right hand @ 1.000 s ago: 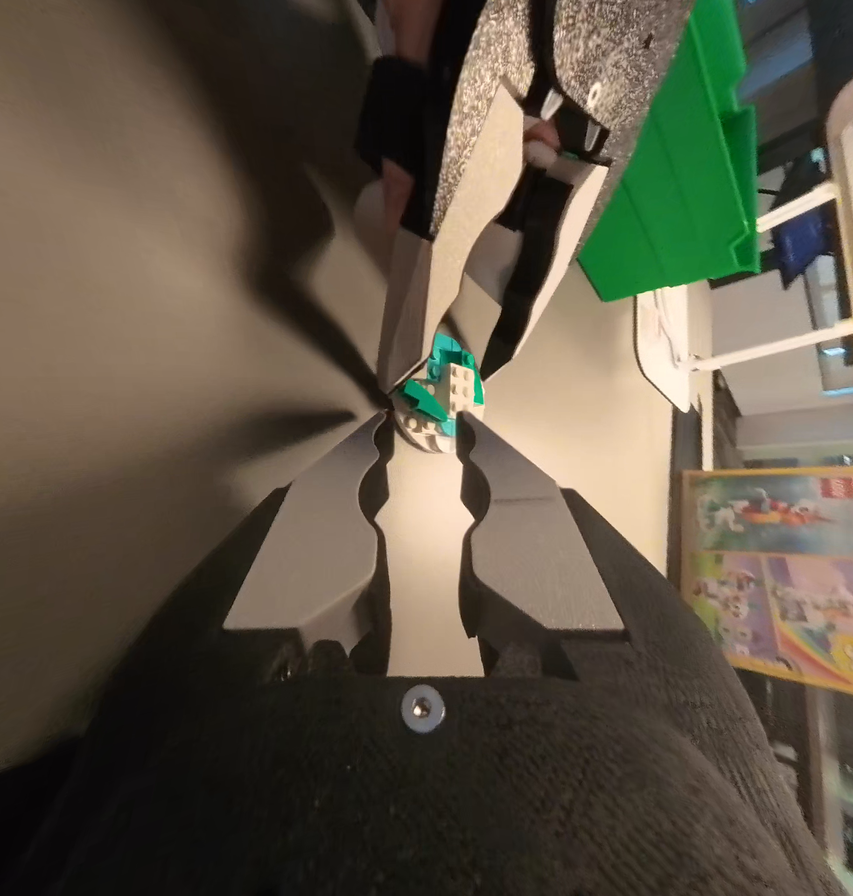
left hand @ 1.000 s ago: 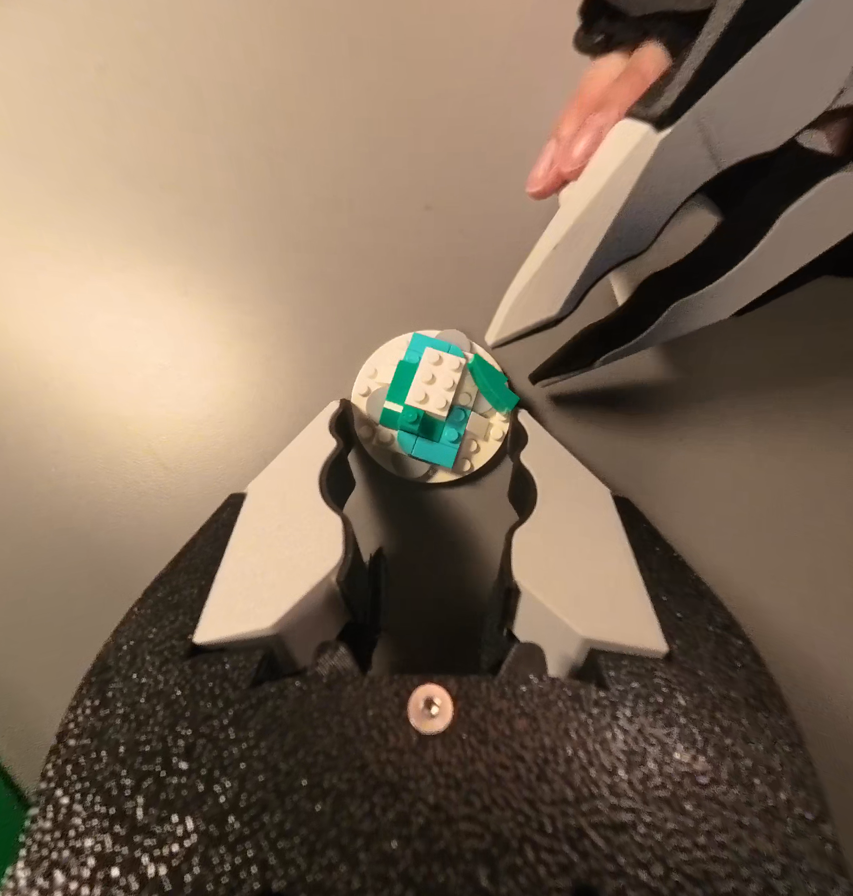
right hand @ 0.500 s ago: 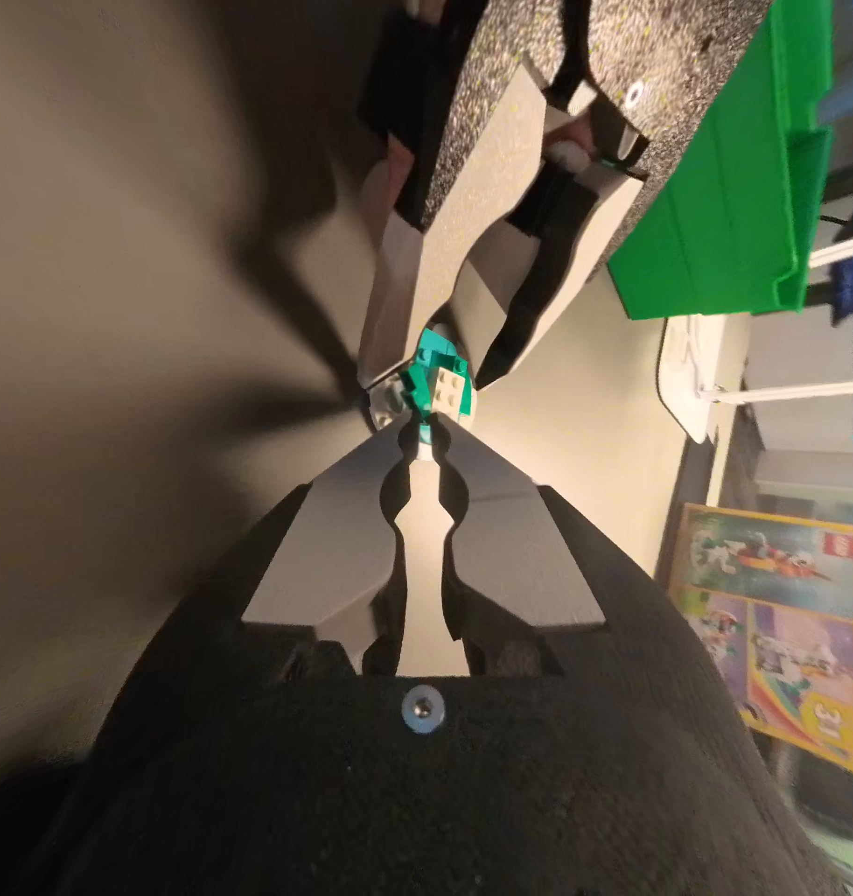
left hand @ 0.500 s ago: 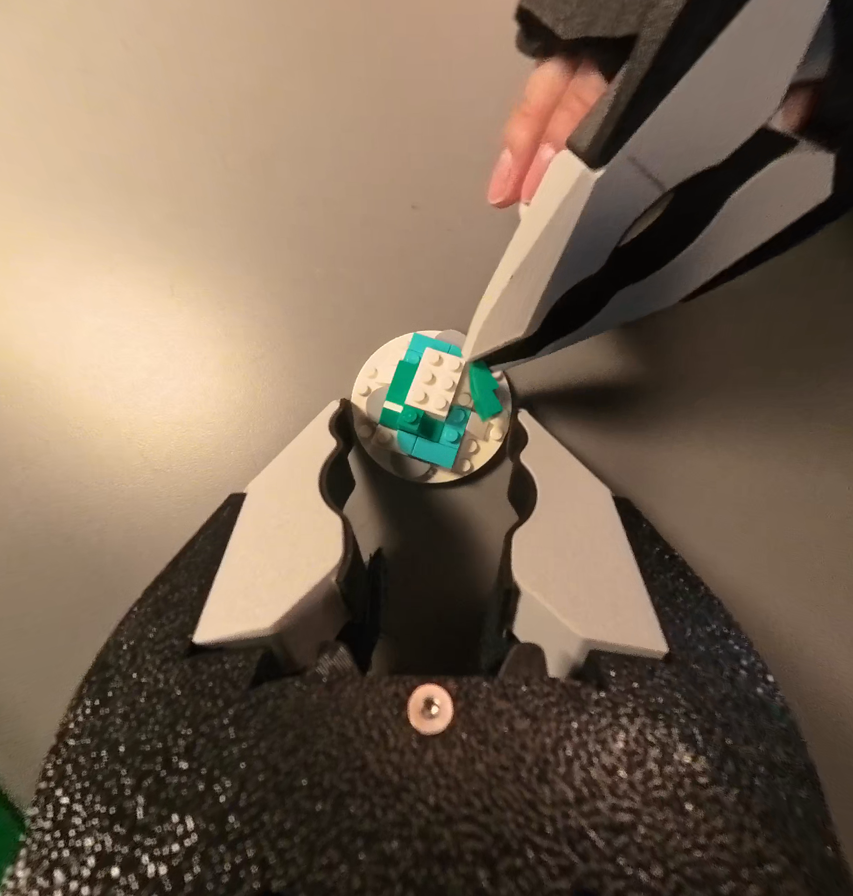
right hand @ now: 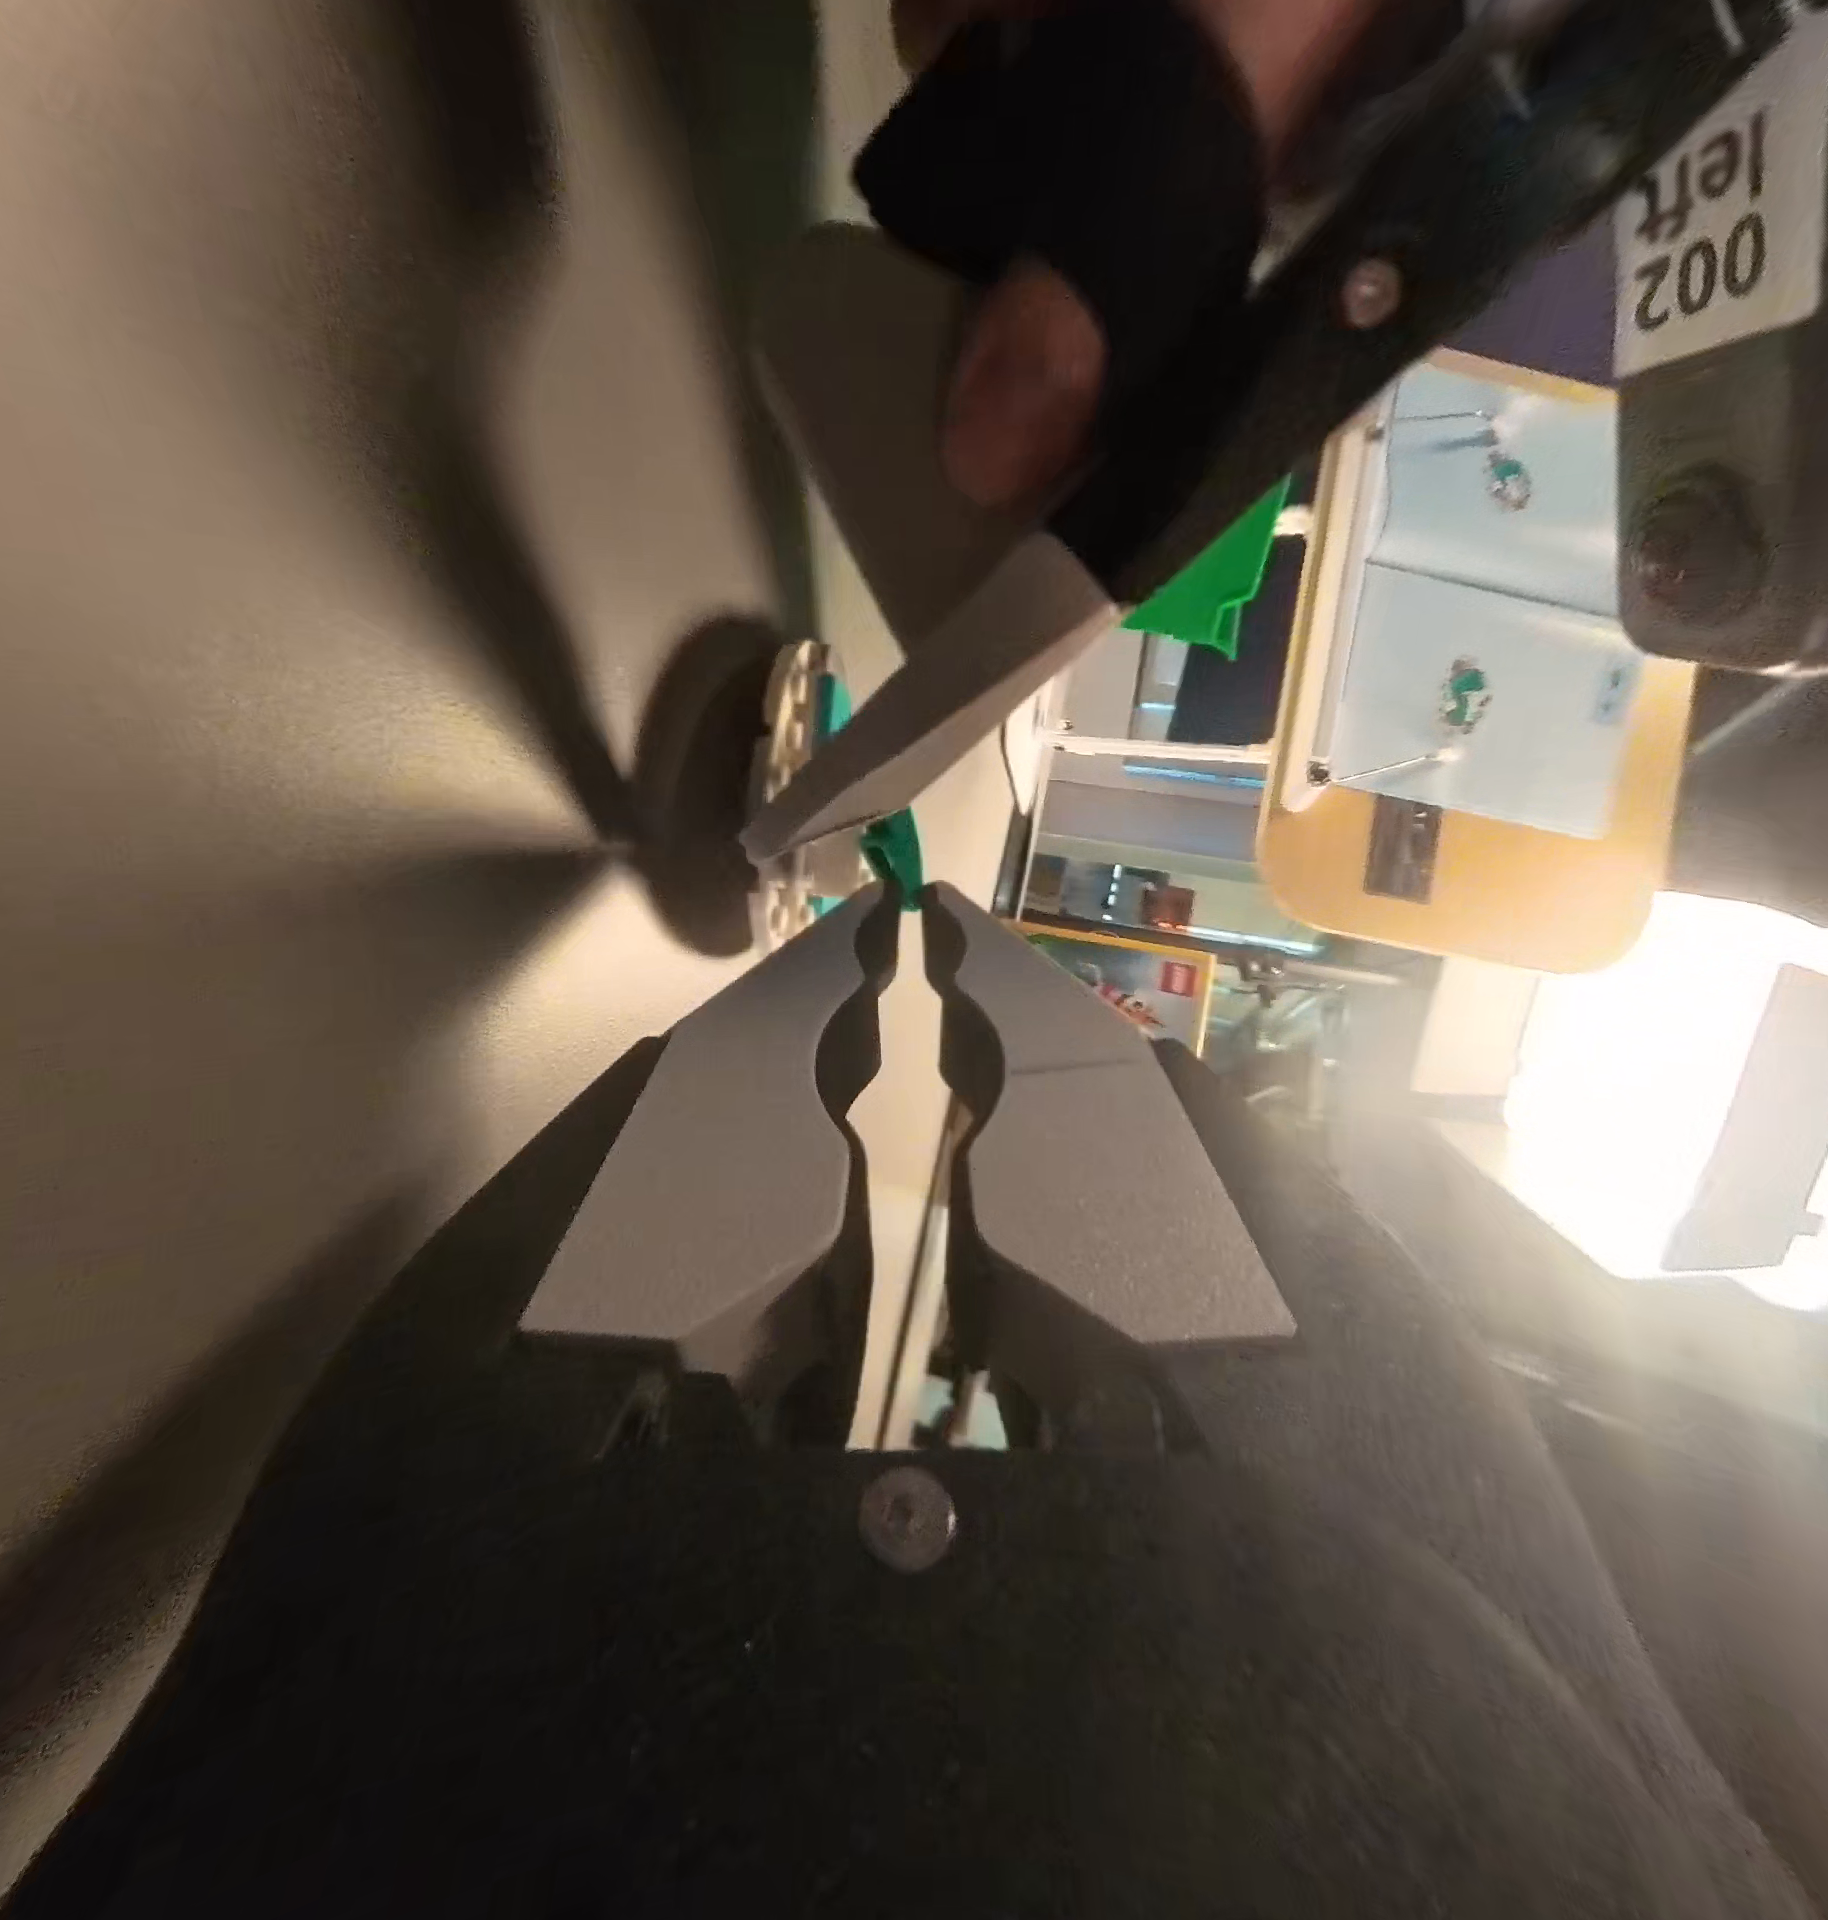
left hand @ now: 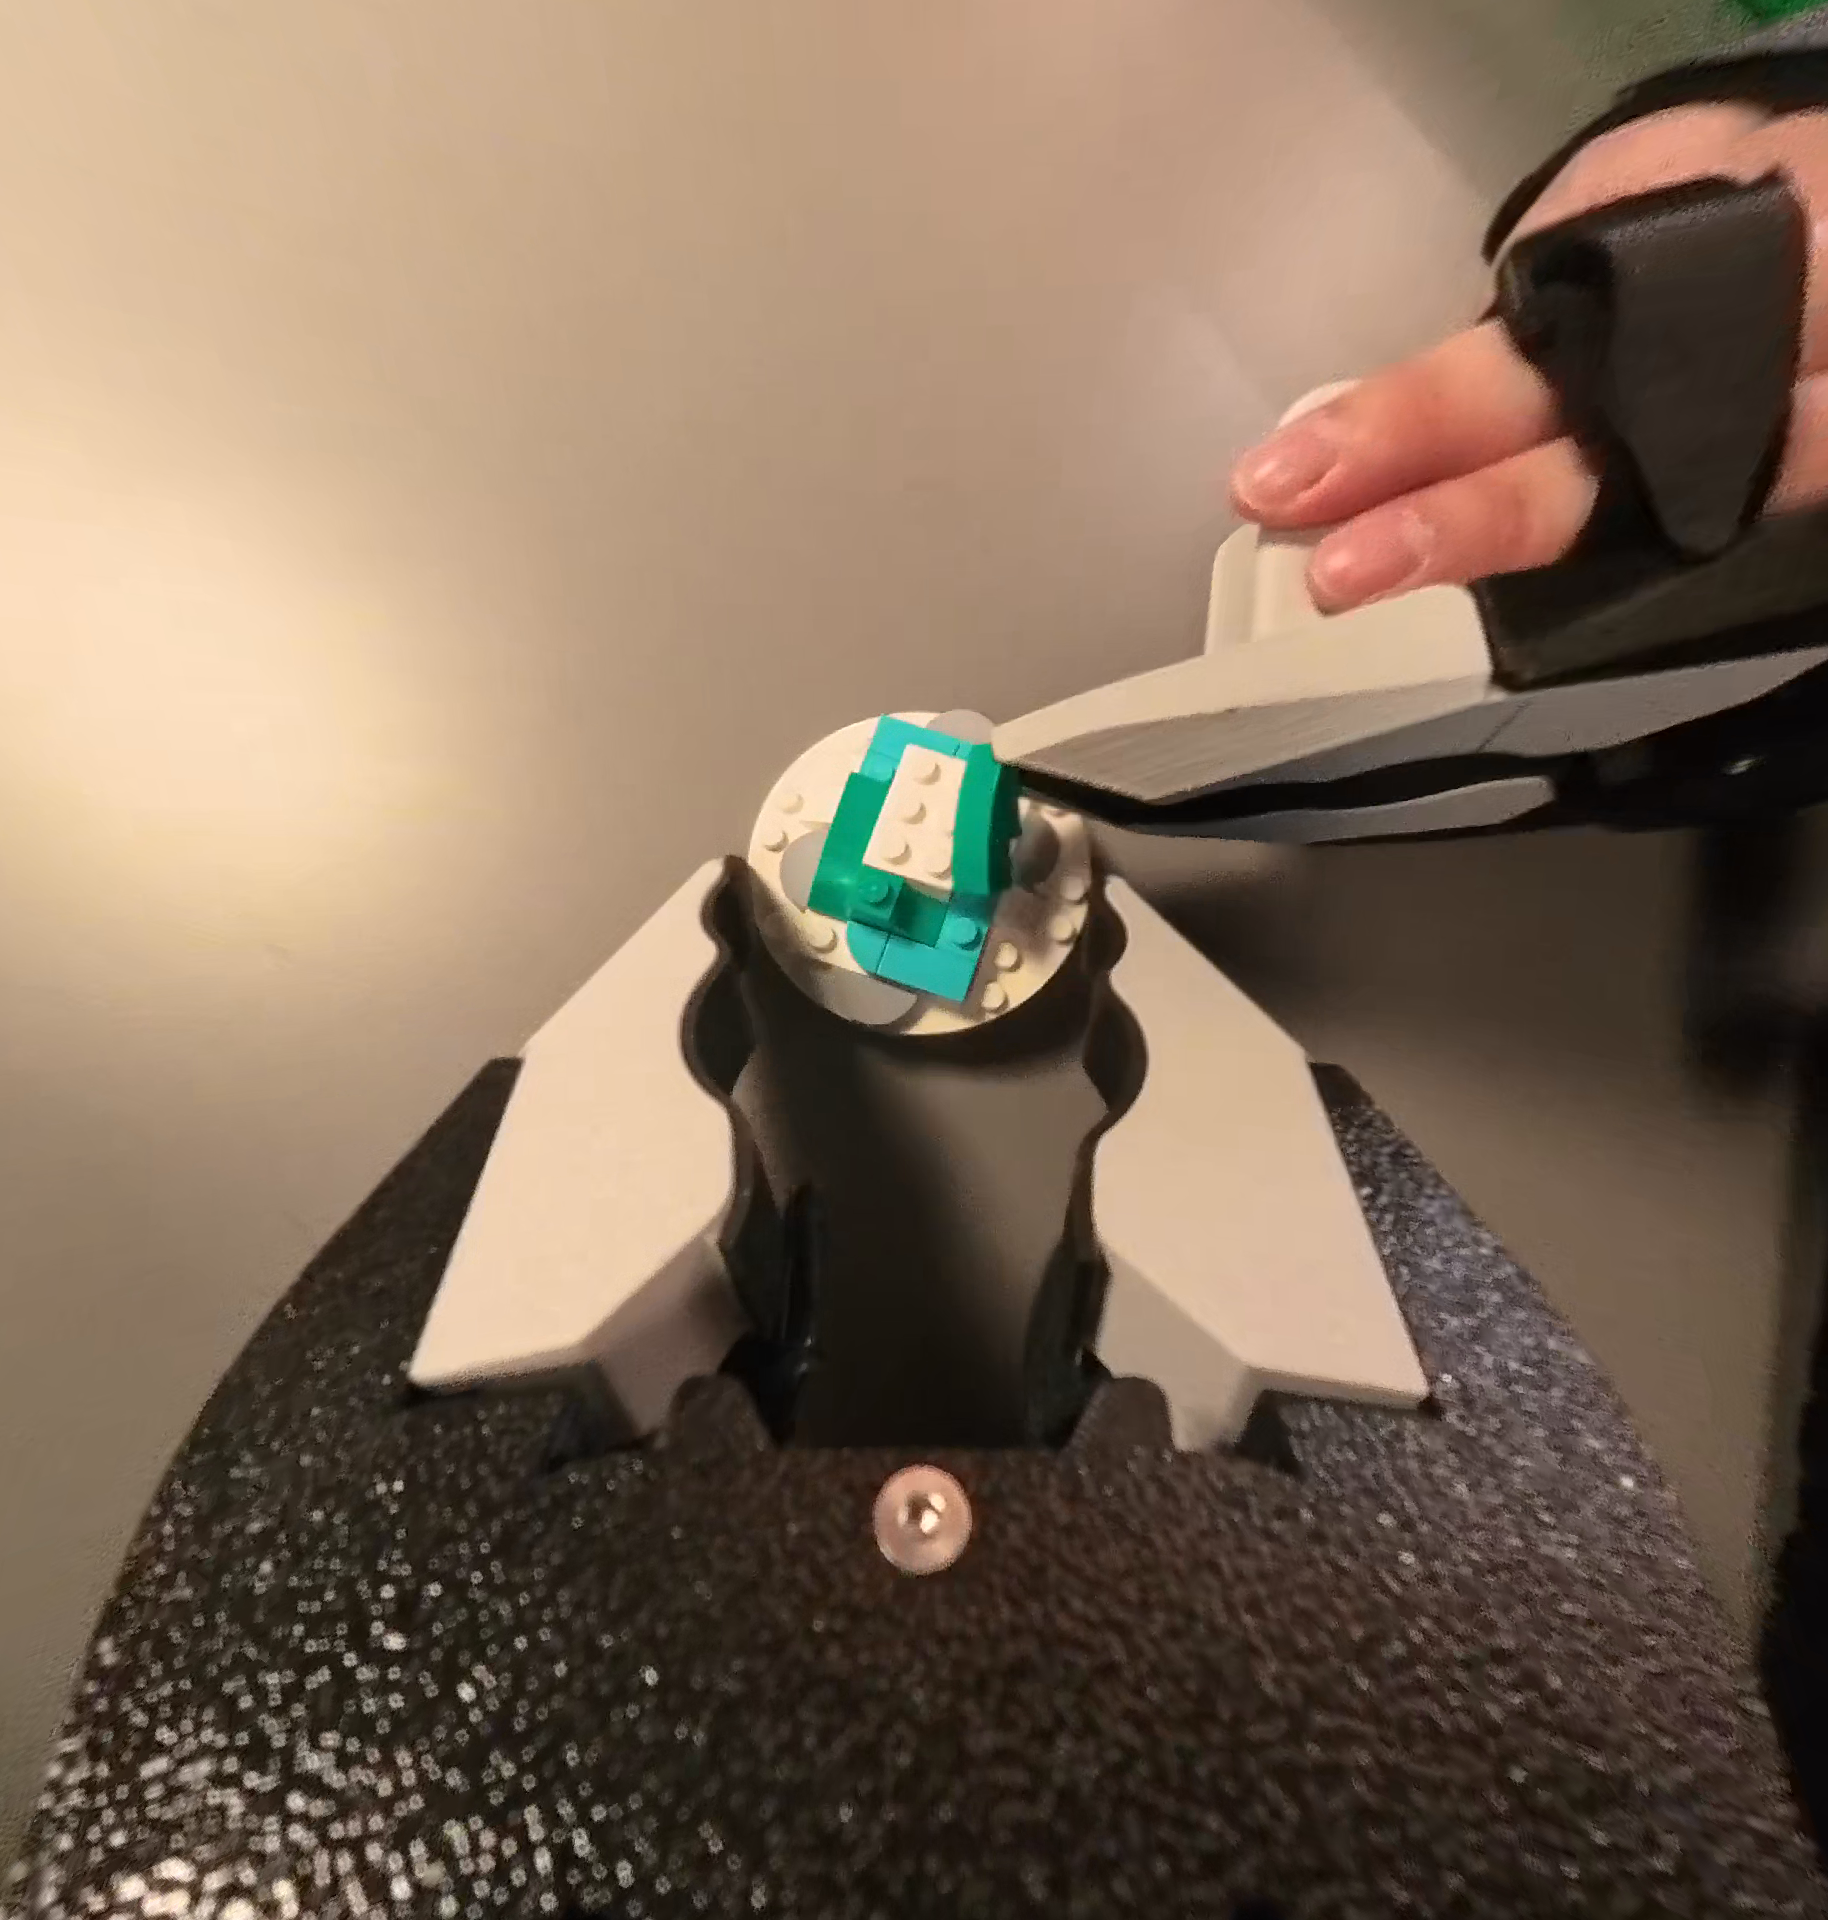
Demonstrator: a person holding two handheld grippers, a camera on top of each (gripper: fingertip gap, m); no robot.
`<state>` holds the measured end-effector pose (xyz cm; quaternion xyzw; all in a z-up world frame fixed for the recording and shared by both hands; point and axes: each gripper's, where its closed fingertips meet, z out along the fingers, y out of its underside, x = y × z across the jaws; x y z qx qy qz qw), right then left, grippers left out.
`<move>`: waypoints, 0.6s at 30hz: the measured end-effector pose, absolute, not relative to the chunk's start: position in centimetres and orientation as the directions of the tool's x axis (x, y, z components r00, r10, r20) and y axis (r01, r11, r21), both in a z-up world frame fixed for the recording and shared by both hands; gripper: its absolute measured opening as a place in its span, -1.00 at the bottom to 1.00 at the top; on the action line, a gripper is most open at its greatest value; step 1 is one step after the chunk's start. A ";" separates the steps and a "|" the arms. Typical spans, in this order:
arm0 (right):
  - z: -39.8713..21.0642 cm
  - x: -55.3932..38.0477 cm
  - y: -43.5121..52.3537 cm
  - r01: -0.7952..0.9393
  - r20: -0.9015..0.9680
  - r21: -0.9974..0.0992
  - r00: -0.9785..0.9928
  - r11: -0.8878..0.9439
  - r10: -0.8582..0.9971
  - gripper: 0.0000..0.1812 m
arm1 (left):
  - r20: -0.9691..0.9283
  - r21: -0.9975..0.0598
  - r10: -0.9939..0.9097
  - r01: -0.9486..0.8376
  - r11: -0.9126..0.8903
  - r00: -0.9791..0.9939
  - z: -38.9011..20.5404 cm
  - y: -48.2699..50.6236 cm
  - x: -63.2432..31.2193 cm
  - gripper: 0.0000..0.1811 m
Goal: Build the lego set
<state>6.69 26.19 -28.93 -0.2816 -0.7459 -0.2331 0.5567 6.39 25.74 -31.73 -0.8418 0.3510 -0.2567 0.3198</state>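
One round white lego plate (left hand: 1045, 914) with teal bricks sits clamped between the left gripper (left hand: 915, 883) tips, while the right gripper (right hand: 902, 902), nearly closed, pinches one green piece (right hand: 894, 847) at its edge.

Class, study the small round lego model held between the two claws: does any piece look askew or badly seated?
Yes. The dark green piece on the round plate's right side is tilted, not flat on the studs. The right claw pinches its top end, while the left claw grips the plate's edges.
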 end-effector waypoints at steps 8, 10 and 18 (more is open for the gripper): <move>-29.0 6.5 25.9 0.664 0.962 0.127 -0.265 0.737 0.072 -0.96 | 0.312 -0.715 -0.733 -0.360 -0.600 0.604 -31.3 25.5 6.4 -0.31; -29.0 6.6 25.8 0.662 0.957 0.141 -0.281 0.736 0.070 -0.96 | 0.324 -0.713 -0.728 -0.350 -0.608 0.605 -31.3 25.6 6.3 -0.31; -29.2 6.8 25.6 0.664 0.944 0.116 -0.305 0.738 0.127 -0.96 | 0.341 -0.711 -0.723 -0.338 -0.616 0.601 -31.2 25.6 6.1 -0.32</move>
